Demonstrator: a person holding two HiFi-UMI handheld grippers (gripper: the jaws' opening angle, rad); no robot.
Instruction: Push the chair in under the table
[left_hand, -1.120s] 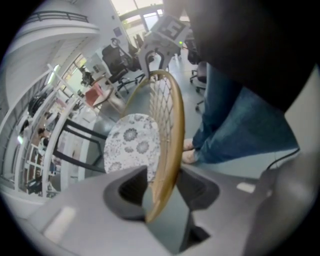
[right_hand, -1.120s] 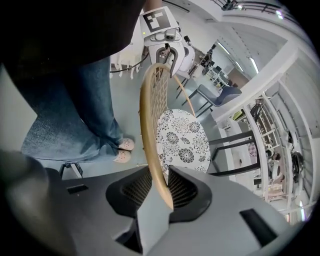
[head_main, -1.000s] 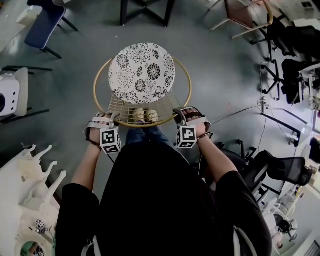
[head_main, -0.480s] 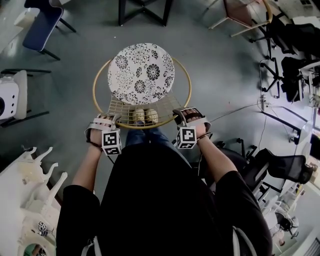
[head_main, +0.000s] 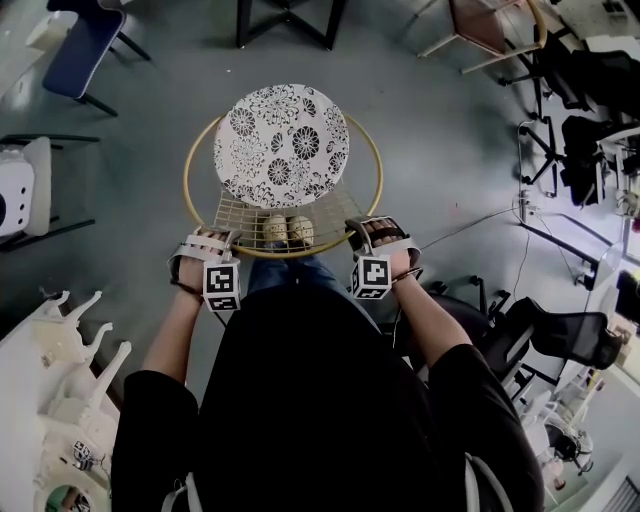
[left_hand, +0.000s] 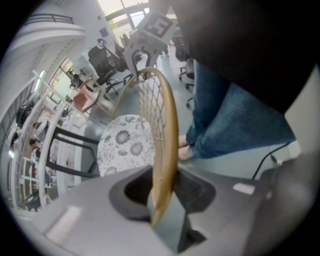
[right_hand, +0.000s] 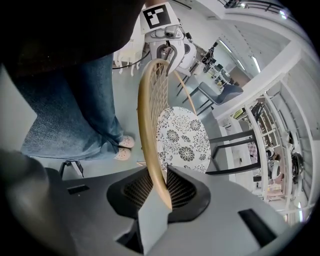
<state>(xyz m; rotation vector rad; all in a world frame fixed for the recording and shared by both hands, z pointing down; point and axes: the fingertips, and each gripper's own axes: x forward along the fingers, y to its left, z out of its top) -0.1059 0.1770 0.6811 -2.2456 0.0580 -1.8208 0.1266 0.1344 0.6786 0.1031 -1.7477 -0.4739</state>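
Observation:
A chair with a round floral cushion (head_main: 282, 145) and a gold wire back rim (head_main: 186, 180) stands on the grey floor in front of me. My left gripper (head_main: 207, 240) points down over the left part of the back rim (left_hand: 167, 135). Its jaws are closing with the rim between them, and the pads (left_hand: 192, 190) do not seem to press on it. My right gripper (head_main: 372, 228) is shut on the rim's right part (right_hand: 145, 115). The black table legs (head_main: 290, 20) stand beyond the chair.
My shoes (head_main: 288, 230) show through the wire back. A blue chair (head_main: 85, 45) is at the far left and a wooden chair (head_main: 490, 25) at the far right. Black office chairs (head_main: 570, 340) and a floor cable (head_main: 480, 225) lie to the right, white parts (head_main: 60, 370) at the lower left.
Both grippers stay at the chair's back rim and the chair has not moved; only the view shifts a little.

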